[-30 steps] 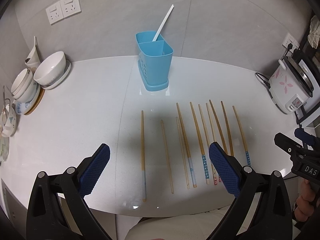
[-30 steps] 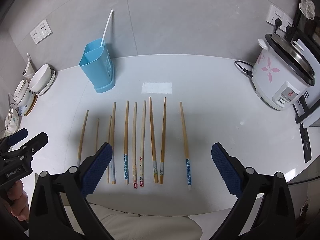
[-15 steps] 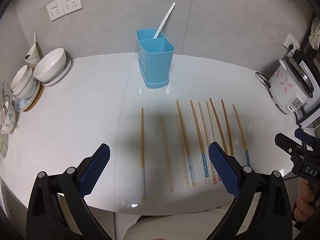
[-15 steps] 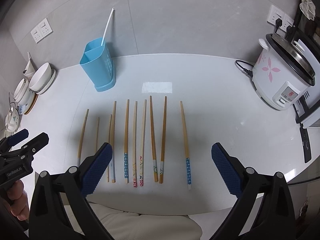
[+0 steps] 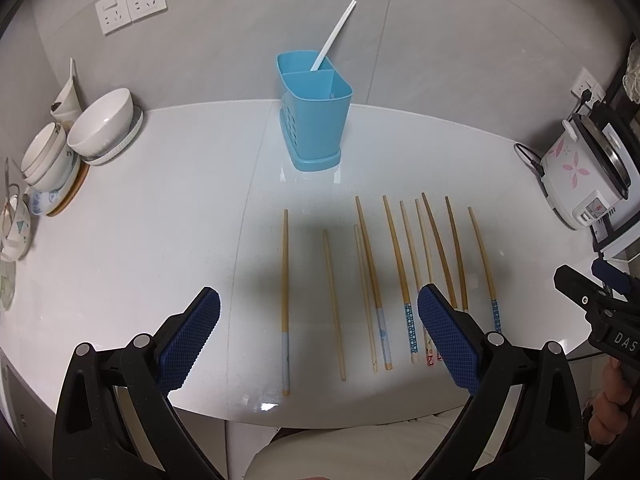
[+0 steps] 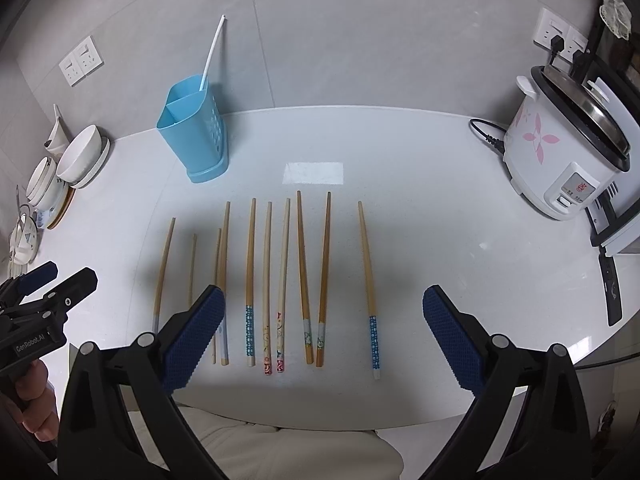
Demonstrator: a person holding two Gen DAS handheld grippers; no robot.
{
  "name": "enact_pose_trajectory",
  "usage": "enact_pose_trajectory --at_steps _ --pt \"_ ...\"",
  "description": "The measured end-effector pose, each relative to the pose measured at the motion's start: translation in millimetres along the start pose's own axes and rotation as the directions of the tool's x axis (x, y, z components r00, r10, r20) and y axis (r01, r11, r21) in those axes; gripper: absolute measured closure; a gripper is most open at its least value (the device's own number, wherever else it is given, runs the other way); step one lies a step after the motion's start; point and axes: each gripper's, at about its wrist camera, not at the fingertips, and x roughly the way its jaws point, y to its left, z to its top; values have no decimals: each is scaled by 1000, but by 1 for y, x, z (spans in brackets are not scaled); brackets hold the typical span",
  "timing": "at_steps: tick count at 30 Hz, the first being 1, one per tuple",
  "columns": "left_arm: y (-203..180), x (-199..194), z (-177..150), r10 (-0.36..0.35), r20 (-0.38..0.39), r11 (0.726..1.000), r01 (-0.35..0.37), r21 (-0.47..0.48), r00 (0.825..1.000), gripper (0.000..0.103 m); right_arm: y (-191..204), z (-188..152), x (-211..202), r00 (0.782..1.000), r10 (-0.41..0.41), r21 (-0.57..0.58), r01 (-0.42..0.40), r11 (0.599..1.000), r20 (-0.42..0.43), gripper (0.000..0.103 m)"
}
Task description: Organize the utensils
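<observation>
Several wooden chopsticks (image 5: pixel 394 276) lie side by side on the white table (image 5: pixel 160 240), tips pointing away; they also show in the right wrist view (image 6: pixel 280 276). A blue two-compartment utensil holder (image 5: pixel 314 120) stands behind them with a white chopstick pair (image 5: pixel 332 36) in its back compartment; the holder also shows in the right wrist view (image 6: pixel 196 128). My left gripper (image 5: pixel 319 338) is open and empty above the leftmost chopsticks. My right gripper (image 6: pixel 323 336) is open and empty above the near ends of the right-hand chopsticks.
Stacked white bowls and dishes (image 5: pixel 80 140) stand at the table's left edge. A white rice cooker (image 6: pixel 568 152) with a black cord stands at the right. The grey wall behind carries wall sockets (image 5: pixel 132 2). The table's front edge (image 6: pixel 320 412) is close below both grippers.
The left gripper has drawn back slightly from the table, so the holder and chopsticks sit a little higher in its view. The right gripper has barely moved. Both stay open.
</observation>
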Motion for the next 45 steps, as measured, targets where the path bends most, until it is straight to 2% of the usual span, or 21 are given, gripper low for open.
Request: enact_pose_trajectory --at_steps 38,42,45 --pt "-4 8 0 -17 -14 1000 17 1 1000 6 0 2 2 1000 7 -7 -7 1000 2 8" --pt "6 15 6 -26 -1 999 26 -20 1000 6 -19 10 16 999 41 38 -41 998 5 8" --pt "17 29 10 9 10 999 -8 -34 1000 7 -27 12 42 1000 -1 27 2 1000 -29 14"
